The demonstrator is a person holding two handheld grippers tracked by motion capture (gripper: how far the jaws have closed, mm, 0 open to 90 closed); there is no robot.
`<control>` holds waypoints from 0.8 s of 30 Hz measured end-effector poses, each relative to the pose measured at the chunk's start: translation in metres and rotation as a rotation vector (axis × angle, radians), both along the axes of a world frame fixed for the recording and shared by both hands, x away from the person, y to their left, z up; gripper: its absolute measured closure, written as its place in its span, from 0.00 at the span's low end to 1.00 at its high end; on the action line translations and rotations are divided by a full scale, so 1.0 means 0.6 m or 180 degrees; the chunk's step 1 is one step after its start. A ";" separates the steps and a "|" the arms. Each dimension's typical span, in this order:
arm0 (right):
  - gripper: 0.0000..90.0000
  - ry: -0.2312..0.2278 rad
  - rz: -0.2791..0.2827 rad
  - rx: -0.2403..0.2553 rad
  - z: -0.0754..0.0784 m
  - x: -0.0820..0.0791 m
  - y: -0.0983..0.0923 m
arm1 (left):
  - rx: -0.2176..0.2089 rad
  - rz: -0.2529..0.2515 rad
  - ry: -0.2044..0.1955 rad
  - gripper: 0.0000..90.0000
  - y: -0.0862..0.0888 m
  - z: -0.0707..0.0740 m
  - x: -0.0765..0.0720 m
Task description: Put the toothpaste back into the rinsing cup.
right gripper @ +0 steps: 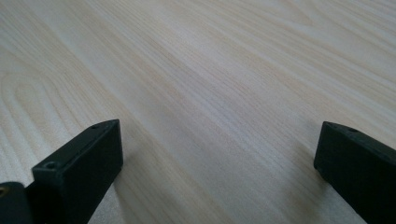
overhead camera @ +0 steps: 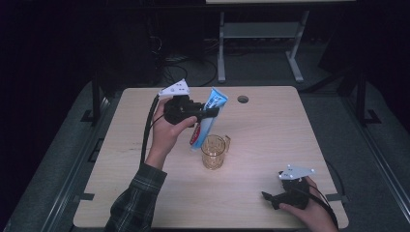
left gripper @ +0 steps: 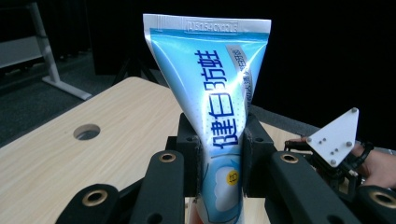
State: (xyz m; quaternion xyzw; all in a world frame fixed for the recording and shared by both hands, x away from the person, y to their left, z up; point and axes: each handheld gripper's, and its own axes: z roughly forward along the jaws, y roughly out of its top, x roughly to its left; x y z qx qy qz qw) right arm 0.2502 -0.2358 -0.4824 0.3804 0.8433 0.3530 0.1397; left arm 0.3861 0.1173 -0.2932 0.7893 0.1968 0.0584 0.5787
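A dim workshop, a pale wooden table (overhead camera: 270, 145) lit from above: your left gripper (overhead camera: 209, 113) holds a blue toothpaste tube (overhead camera: 205, 121) in the air just behind and above a clear amber mug (overhead camera: 214, 151) that stands upright near the table's middle. In the left gripper view the two black pads (left gripper: 254, 154) are clamped on the tube's flat faces, pinching it across its lower half. The tube's long axis runs nearly upright with a slight lean; the crimped flat end (left gripper: 205, 25) points up and away from you, and the cap end (overhead camera: 194, 143) points down, hanging beside the mug's rim on its left, not yet over the opening. Your right gripper (overhead camera: 270, 199) rests low at the near right corner, well apart from the mug, its jaws spread wide over bare wood with nothing between them.

The risks look plain enough: the soft tube could pivot or slide in a grip set well up its body, and if you lower it from here the cap end may strike the rim or the handle (overhead camera: 226, 140) and tip the light mug, which nothing steadies. Squeezing harder could buckle the tube
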 end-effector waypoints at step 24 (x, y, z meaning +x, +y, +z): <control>0.01 0.0001 0.0024 0.0009 0.000 -0.001 0.000 | -0.0022 -0.0150 0.0013 0.81 -0.064 -0.026 0.021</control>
